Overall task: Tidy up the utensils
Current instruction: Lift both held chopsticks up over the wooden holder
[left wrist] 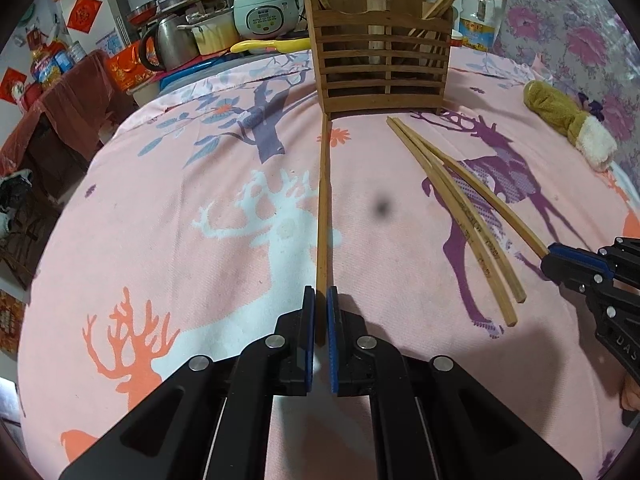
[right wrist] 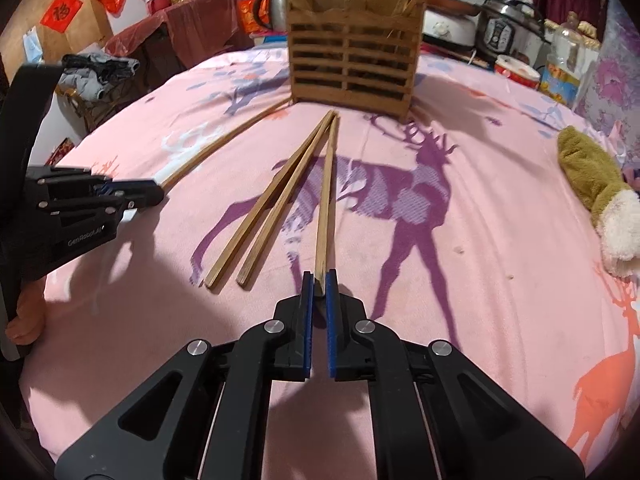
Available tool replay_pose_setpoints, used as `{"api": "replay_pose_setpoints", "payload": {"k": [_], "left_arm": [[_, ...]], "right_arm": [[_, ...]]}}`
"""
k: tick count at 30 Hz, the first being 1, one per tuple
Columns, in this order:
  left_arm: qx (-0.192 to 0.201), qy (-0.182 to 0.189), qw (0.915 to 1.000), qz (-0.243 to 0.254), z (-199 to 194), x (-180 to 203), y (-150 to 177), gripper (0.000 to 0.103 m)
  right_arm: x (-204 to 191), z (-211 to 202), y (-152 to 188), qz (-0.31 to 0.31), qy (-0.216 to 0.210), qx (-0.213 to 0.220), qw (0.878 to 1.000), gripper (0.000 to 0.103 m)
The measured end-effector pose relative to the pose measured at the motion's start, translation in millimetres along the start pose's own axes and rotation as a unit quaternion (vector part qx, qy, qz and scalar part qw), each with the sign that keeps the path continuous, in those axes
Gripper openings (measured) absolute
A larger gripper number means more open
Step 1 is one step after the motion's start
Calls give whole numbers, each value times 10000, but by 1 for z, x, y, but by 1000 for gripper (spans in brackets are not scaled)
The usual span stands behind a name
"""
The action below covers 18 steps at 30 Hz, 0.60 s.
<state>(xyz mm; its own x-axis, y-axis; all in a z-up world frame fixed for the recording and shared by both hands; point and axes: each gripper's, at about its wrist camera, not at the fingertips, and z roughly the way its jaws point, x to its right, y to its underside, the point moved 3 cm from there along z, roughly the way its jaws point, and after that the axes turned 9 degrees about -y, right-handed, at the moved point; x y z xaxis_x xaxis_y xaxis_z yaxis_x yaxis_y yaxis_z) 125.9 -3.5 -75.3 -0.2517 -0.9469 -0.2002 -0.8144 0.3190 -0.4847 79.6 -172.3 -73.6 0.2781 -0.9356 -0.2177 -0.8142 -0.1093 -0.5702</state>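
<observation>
item: left tongs, closed on the near end of one chopstick that lies flat on the pink deer-print cloth, its far tip touching the holder's base.
item: right tongs, closed on the near end of a second chopstick, far tip just short of the holder.
item: loose pair of chopsticks, lying between my two grips, tips converging beside the right-held stick.
item: wooden slatted holder, upright at the far side, several sticks already standing in both end compartments.
risk, my judgement: both grips sit at the very end, so each long stick may pivot or slip when i lift; a swinging tip could knock the holder or scatter the loose pair.
room: open cloth on both sides of each stick; a stuffed toy lies well off to the right; pots and a rice cooker crowd behind the holder, so little margin for overshooting.
</observation>
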Motion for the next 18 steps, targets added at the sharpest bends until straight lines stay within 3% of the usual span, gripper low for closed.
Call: {"api": "replay_pose_setpoints", "payload": {"k": [7,10,18], "left_arm": [[536,154,9982,-224,-32,-9,-8,6],[676,387,9959,-465,-48,-18,-16,6],[1421,268,9874,-636,-113,-32,-62,6]], "right_arm": [[5,-40,-14,81,-22,795,9968,6],[7,-61,-23,167,-43,1192,9927,6],[2,-108,-64,112,-41,1881,9821,6]]}}
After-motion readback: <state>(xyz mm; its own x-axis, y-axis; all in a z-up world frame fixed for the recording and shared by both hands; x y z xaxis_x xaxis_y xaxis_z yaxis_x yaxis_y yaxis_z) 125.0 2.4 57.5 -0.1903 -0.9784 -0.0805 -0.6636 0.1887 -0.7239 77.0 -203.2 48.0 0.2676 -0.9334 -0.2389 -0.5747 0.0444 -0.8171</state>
